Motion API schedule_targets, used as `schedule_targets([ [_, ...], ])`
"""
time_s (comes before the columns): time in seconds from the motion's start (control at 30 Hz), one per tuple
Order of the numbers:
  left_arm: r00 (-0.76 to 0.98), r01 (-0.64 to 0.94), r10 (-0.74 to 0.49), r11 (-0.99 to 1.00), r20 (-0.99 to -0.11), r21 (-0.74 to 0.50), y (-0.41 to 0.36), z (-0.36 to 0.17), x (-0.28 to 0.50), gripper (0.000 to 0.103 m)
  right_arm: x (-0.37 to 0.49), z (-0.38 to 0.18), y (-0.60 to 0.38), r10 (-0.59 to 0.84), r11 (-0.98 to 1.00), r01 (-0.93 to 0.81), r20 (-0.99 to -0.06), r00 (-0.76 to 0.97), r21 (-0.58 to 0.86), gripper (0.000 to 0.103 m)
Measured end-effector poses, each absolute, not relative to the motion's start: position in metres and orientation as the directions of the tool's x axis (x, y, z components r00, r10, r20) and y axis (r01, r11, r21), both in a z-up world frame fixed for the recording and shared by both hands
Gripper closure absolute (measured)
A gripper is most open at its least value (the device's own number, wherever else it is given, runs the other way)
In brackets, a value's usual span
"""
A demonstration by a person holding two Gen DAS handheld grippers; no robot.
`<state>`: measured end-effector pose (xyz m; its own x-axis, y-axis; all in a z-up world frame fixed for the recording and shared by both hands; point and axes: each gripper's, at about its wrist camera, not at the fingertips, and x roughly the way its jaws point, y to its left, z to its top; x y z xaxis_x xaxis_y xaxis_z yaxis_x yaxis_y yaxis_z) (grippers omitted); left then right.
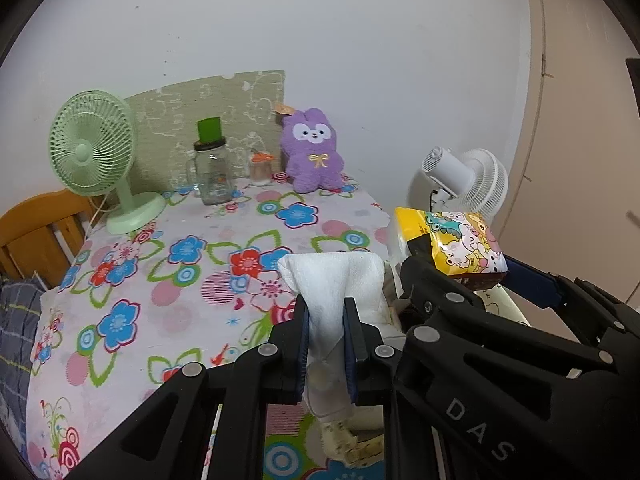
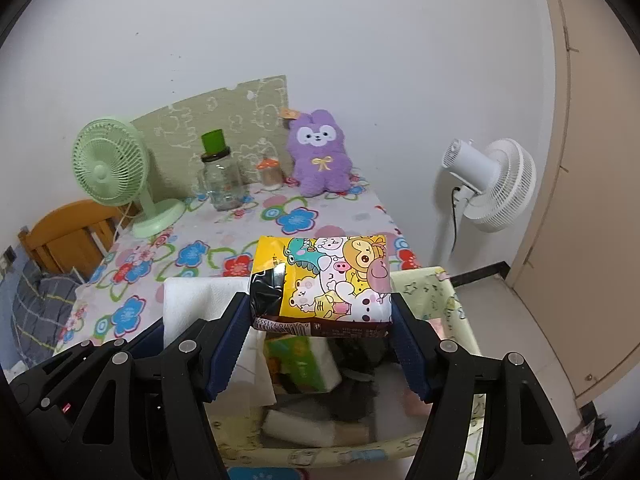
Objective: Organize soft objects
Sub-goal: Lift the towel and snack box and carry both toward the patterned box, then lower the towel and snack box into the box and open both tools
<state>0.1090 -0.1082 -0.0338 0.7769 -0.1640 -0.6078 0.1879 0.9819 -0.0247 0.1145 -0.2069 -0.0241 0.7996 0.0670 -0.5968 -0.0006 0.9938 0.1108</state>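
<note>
1. Left gripper: jaws clamped on a folded white towel, held above the near edge of the floral tablecloth. The cloth bulges out beyond the pads and hangs loose below them.
2. Right gripper: jaws set wide and pressed against both ends of a cartoon-printed tissue pack, held clear above a pale fabric storage bin.
3. The bin stands at the table's near edge and already holds a green-and-white tissue pack, a rolled pale item and dark items I cannot identify.
4. A purple plush rabbit sits upright at the back of the table against the wall, untouched, beside a small orange-lidded jar, a glass jar and a green desk fan.
5. Risk: the tissue pack is gripped only at its soft ends. In my judgement it may buckle and slip, dropping outside the bin.
6. Risk: the two grippers sit close together; lowering both at once could foul the towel on the right gripper's linkage.
7. Risk: the hanging towel tail may catch on the bin rim.
8. View difference: only the right wrist view shows the bin's contents and the pack's full face; the left wrist view alone shows the towel clamp and the towel's tail.
</note>
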Motion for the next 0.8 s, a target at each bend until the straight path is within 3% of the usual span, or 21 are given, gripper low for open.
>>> schedule_targets([
  [0.57, 0.717, 0.264, -0.219, 0.964, -0.662, -0.033, -0.147, -0.058, 0.126, 0.088, 0.126, -0.049, -0.242, 0.024, 0.992, 0.059, -0.638, 0.769, 0.108, 0.032],
  [0.8, 0.687, 0.293, -0.226, 0.956, -0.690, -0.021, -0.160, -0.070, 0.129, 0.076, 0.127, -0.061, -0.254, 0.018, 0.988, 0.087, -0.660, 0.751, 0.126, 0.032],
])
